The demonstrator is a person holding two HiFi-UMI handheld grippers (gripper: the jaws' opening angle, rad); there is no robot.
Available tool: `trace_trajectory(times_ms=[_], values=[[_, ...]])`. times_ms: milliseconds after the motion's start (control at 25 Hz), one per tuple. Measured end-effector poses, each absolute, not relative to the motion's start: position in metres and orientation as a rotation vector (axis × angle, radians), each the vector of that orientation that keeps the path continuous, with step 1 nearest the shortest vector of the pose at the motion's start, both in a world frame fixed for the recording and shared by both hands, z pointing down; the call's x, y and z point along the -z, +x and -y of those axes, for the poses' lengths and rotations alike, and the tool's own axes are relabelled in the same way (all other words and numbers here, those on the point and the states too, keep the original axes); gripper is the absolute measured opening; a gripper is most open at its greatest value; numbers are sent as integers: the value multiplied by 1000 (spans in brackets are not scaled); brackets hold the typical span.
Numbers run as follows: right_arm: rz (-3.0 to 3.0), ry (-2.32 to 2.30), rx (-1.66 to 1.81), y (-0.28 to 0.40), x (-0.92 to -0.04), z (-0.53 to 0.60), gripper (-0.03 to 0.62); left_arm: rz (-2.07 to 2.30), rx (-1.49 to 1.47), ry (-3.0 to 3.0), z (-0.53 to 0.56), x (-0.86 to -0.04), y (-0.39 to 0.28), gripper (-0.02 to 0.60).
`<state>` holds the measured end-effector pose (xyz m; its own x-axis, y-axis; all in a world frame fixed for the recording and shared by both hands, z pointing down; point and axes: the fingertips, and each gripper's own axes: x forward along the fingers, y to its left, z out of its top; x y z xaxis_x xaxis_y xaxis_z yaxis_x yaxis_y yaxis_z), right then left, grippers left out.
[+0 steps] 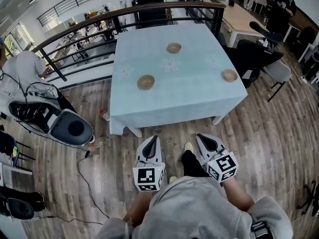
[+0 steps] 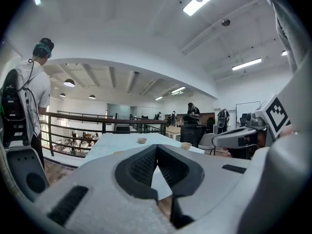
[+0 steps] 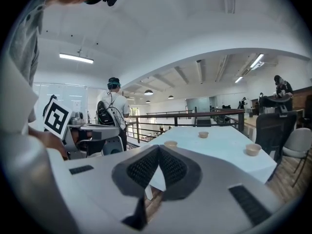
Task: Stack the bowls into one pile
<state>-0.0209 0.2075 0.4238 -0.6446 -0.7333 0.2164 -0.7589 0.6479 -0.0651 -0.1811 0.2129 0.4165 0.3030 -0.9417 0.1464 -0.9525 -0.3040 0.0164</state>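
Observation:
Three small tan bowls stand apart on the light blue tablecloth (image 1: 189,91): one near the front left (image 1: 146,82), one at the back middle (image 1: 174,48), one by the right edge (image 1: 230,75). Both grippers hang over the wooden floor in front of the table, short of its near edge. My left gripper (image 1: 154,138) is shut with nothing in it, as is my right gripper (image 1: 200,136). The left gripper view has its jaws (image 2: 157,148) tip to tip, with two bowls (image 2: 142,140) (image 2: 186,145) beyond. The right gripper view shows shut jaws (image 3: 159,148) and all three bowls (image 3: 170,144) (image 3: 203,134) (image 3: 253,149).
A dark railing (image 1: 124,11) curves behind the table. A person with a backpack (image 1: 22,71) stands at the left beside a grey device (image 1: 70,128) and cables on the floor. Dark chairs (image 1: 259,54) stand at the table's right. A small bottle (image 1: 104,115) lies near the front left table leg.

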Motion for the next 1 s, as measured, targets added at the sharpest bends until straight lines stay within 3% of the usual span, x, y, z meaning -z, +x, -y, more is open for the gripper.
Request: trace_trajectory(times_ms=[1000], values=[[2698,1188,-235,-6,-430,-29,26,1769,-288,2402,-30,-418,-162,18]])
